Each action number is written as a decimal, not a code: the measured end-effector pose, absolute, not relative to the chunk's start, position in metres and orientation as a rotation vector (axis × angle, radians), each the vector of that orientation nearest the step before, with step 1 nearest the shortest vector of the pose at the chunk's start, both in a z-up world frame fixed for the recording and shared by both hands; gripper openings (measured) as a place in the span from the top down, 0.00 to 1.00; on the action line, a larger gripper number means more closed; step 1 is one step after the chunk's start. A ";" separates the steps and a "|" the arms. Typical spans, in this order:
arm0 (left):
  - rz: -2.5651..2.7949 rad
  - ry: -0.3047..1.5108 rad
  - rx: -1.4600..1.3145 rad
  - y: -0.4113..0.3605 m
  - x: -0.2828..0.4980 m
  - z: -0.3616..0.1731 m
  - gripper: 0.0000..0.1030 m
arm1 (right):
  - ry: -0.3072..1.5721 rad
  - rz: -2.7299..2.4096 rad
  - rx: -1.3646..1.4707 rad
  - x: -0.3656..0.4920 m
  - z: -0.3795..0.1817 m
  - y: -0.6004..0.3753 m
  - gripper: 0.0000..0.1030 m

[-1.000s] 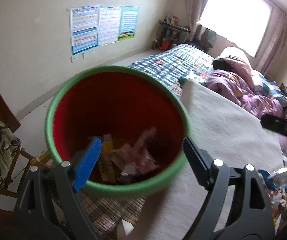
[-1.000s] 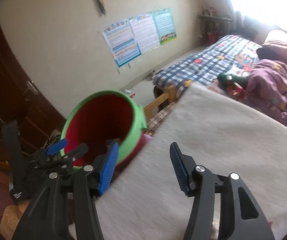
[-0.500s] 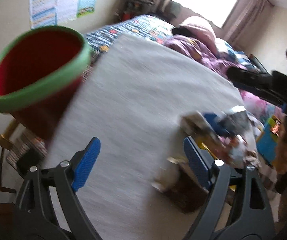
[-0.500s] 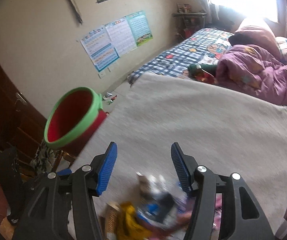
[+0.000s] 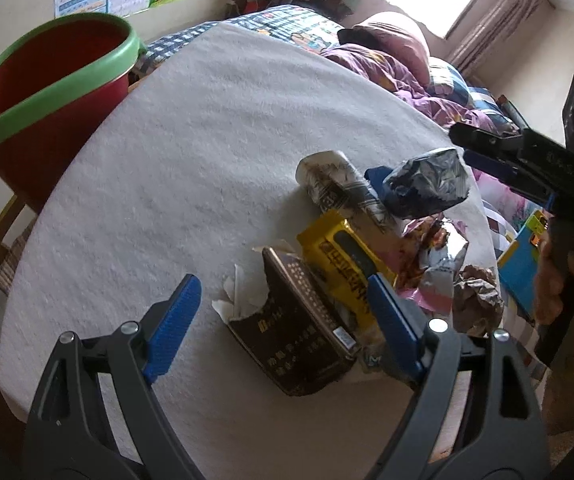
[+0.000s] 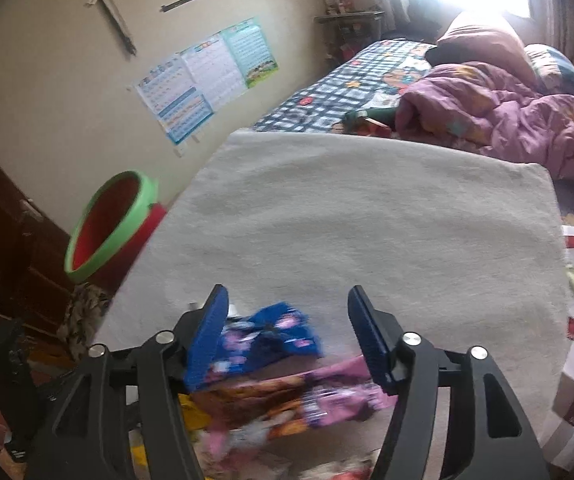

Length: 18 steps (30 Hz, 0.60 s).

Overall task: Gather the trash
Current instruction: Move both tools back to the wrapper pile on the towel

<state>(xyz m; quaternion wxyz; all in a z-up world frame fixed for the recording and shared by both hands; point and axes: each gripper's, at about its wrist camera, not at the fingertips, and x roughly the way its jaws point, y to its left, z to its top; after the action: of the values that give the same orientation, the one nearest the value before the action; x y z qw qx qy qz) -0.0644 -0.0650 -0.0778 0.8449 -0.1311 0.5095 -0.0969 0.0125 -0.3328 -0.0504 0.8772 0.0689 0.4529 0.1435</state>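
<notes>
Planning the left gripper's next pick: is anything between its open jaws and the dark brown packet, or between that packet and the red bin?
Nothing visible blocks either. The left gripper has its jaws open right over the dark brown packet. From there to the red bin lies only bare grey cloth. The yellow wrapper lies against the packet's right side.

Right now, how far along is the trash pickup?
Done: nothing visible; the red bin shows no contents from this angle. In hand: nothing. Left tongs are open over the dark brown packet; right tongs are open over the blue wrapper. Left: the whole pile, including the yellow packet, on the grey cloth.
</notes>
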 end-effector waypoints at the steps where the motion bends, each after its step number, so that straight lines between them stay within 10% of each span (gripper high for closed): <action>1: -0.199 1.074 -0.280 -0.064 -0.066 -0.077 0.20 | 0.936 0.276 0.127 0.015 -0.053 -0.337 0.41; 18: -0.191 1.096 -0.318 -0.074 -0.060 -0.082 0.20 | 1.042 0.410 0.128 0.003 -0.065 -0.322 0.41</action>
<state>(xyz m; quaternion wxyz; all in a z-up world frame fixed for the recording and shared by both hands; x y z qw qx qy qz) -0.0603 -0.0736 -0.0821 0.8373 -0.1501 0.5180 -0.0905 0.0028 -0.3222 -0.0651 0.8453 0.0608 0.4940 0.1944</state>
